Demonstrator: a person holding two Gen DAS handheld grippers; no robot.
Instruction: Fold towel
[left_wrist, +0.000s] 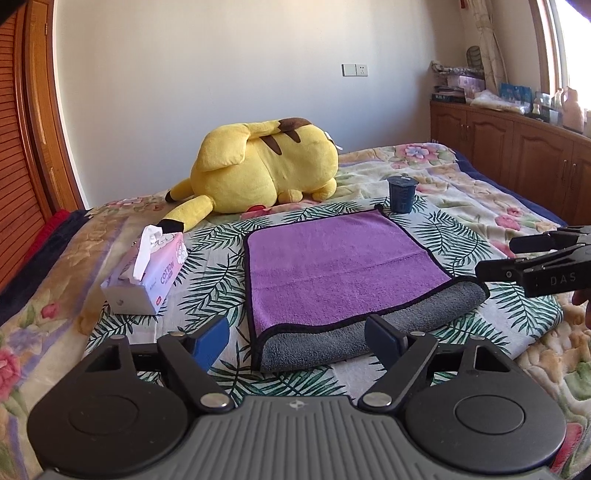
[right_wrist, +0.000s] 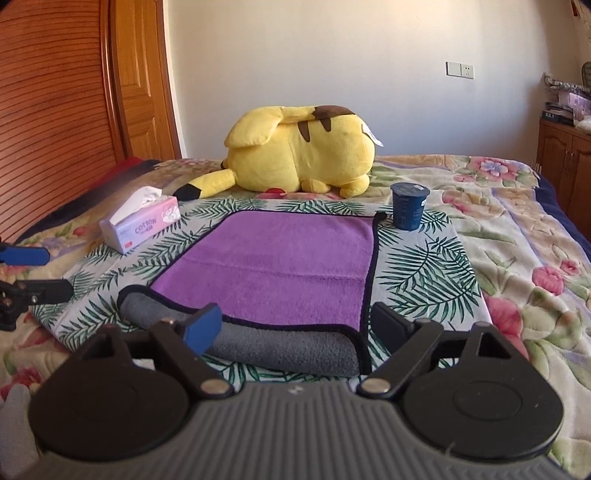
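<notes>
A purple towel (left_wrist: 332, 266) with black trim and a grey underside lies folded on a leaf-print cloth (left_wrist: 214, 266) on the bed; the grey fold faces me. It also shows in the right wrist view (right_wrist: 273, 266). My left gripper (left_wrist: 299, 338) is open and empty, just in front of the towel's near fold. My right gripper (right_wrist: 295, 328) is open and empty, its fingers astride the towel's near right corner. The right gripper also shows at the right edge of the left wrist view (left_wrist: 502, 258). The left gripper shows at the left edge of the right wrist view (right_wrist: 48, 271).
A yellow plush toy (left_wrist: 266, 173) lies behind the towel. A tissue box (left_wrist: 147, 273) stands to the left. A dark blue cup (left_wrist: 402, 194) stands at the towel's far right corner. Wooden cabinets (left_wrist: 517, 147) line the right wall.
</notes>
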